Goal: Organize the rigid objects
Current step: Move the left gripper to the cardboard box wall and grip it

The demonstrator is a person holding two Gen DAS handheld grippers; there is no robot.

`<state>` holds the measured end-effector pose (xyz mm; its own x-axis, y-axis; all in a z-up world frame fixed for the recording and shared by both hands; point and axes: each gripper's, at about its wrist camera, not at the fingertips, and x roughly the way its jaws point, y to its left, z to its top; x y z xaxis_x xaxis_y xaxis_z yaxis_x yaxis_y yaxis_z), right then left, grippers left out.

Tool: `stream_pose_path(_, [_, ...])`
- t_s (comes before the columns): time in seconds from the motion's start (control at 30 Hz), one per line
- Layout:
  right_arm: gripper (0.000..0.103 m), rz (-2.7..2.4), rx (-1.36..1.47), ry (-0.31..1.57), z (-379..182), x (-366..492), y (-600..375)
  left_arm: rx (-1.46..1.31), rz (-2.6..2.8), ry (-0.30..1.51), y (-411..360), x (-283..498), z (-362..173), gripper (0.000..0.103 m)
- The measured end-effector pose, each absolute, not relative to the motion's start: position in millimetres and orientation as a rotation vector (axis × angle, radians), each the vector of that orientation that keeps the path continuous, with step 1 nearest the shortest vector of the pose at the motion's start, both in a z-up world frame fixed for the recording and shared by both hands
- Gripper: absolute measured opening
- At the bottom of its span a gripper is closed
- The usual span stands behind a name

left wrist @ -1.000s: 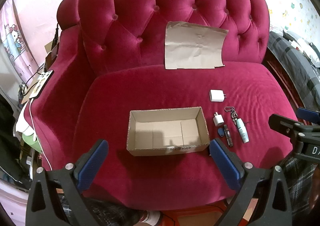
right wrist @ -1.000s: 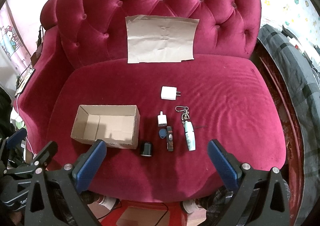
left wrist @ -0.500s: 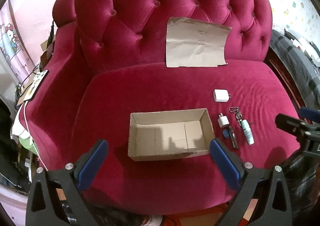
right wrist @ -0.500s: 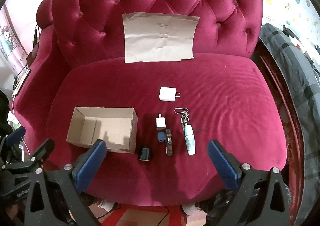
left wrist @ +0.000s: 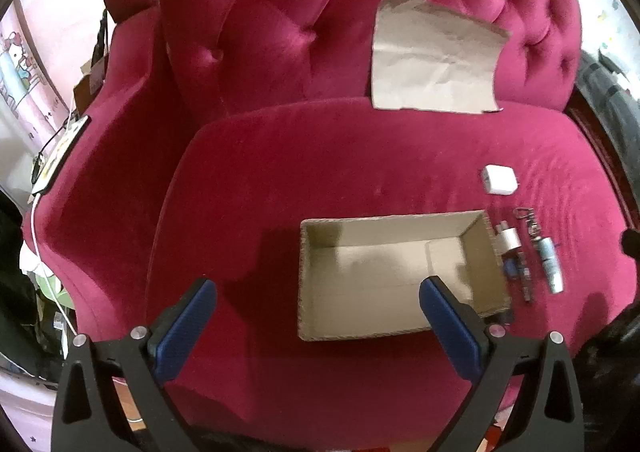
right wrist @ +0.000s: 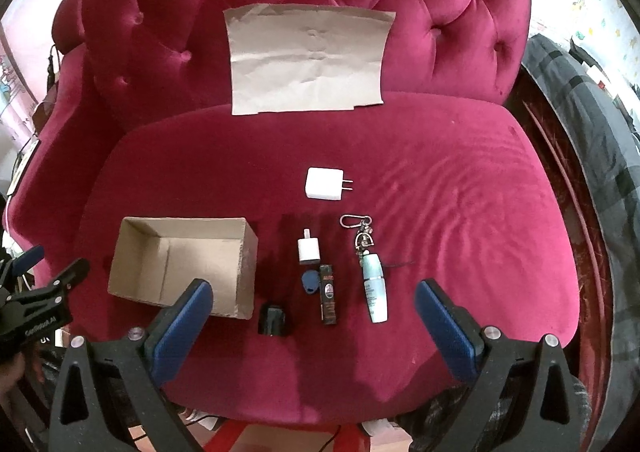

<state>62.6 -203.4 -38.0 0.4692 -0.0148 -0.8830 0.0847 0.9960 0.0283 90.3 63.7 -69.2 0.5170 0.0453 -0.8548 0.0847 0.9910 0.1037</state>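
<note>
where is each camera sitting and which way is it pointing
Left wrist: sits behind the open left tongs, above the sofa seat's left part, looking down into the empty brown cardboard box.
Right wrist: sits behind the open right tongs, facing the small items beside the box; the left tongs show at its left edge.
Shared: the red tufted velvet sofa, box, square white charger, brown paper sheet.
</note>
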Motion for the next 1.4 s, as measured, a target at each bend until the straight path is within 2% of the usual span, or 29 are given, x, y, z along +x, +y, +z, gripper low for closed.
stream_pose_path(0.57, [0.103, -0.112, 0.07, 1.177, -91, 95, -220, 0.166, 0.009, 1.139, 93, 136, -157, 0.103])
stream_pose_path(0.87, [0.103, -0.114, 0.069, 1.221, -112, 105, -222, 0.138, 0.007, 1.195, 105, 147, -186, 0.103])
stream_pose_path(1.0, [0.103, -0.119, 0.074, 1.232, -116, 108, -225, 0.129, -0.011, 1.195, 104, 150, -192, 0.099])
stream_pose_path(1.1, [0.103, -0.123, 0.081, 1.234, -118, 110, -227, 0.138, -0.028, 1.188, 101, 150, -193, 0.086])
stream_pose_path(1.2, [0.103, -0.125, 0.083, 1.238, -121, 111, -228, 0.134, -0.05, 1.201, 99, 153, -196, 0.064])
stream_pose_path(1.27, [0.103, -0.128, 0.084, 1.24, -122, 111, -229, 0.131, -0.066, 1.214, 98, 153, -199, 0.042])
stream_pose_path(1.3, [0.103, -0.128, 0.086, 1.242, -123, 112, -229, 0.128, -0.075, 1.222, 98, 154, -201, 0.036])
stream_pose_path(1.37, [0.103, -0.129, 0.088, 1.243, -124, 112, -230, 0.12, -0.097, 1.239, 97, 155, -205, 0.019])
stream_pose_path(1.4, [0.103, -0.129, 0.089, 1.243, -124, 112, -231, 0.116, -0.103, 1.242, 96, 155, -206, 0.015])
